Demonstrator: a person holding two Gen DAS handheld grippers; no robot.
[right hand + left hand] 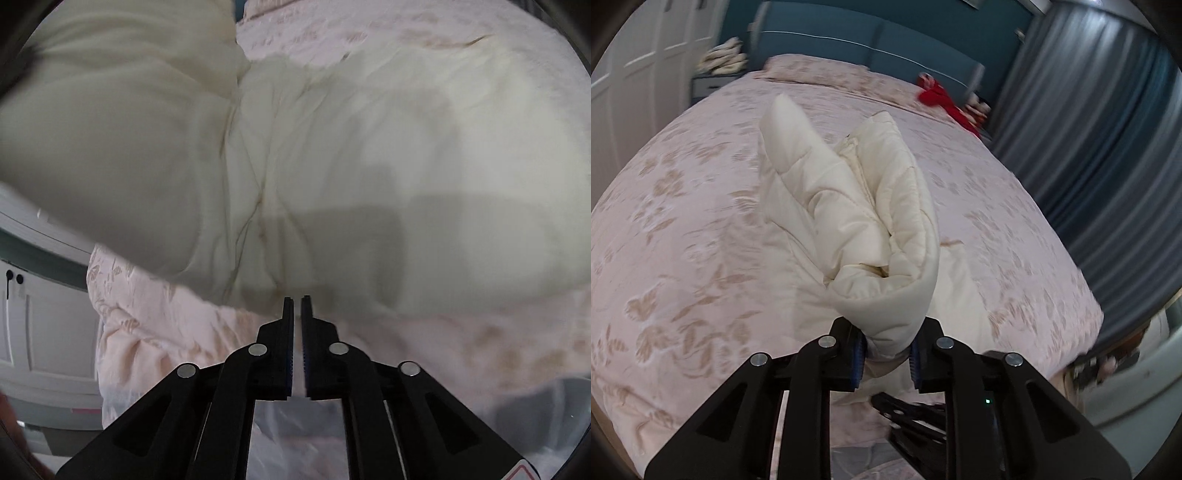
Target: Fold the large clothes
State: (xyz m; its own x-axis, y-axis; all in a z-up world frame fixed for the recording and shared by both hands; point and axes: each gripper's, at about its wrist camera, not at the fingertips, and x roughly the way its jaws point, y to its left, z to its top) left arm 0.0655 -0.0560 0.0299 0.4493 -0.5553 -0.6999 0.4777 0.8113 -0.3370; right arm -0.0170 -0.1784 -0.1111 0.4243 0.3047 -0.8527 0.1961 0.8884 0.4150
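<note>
One cream padded jacket (849, 206) is the only garment being handled, and it lies on the pink floral bedspread (683, 240) of one bed, near the bed's near edge. Two grippers are at work. The left gripper (886, 354) has its fingers clamped on a bunched fold of the jacket, the quilted fabric squeezed between the blue pads and rising beyond them in two puffy ridges that run toward the far side, with a zip line between them. In the right wrist view the jacket (332, 147) fills most of the frame as a broad, soft, creased mass, pale cream with stitched seams, resting on the bedspread (166, 325). The right gripper (297, 306) points at its near edge with its fingers drawn almost together, only a thin slit between them, and nothing held. One red garment (938, 98) lies at the far right of the bed, by the blue headboard (849, 44), with grey curtains (1108, 129) on the right.
</note>
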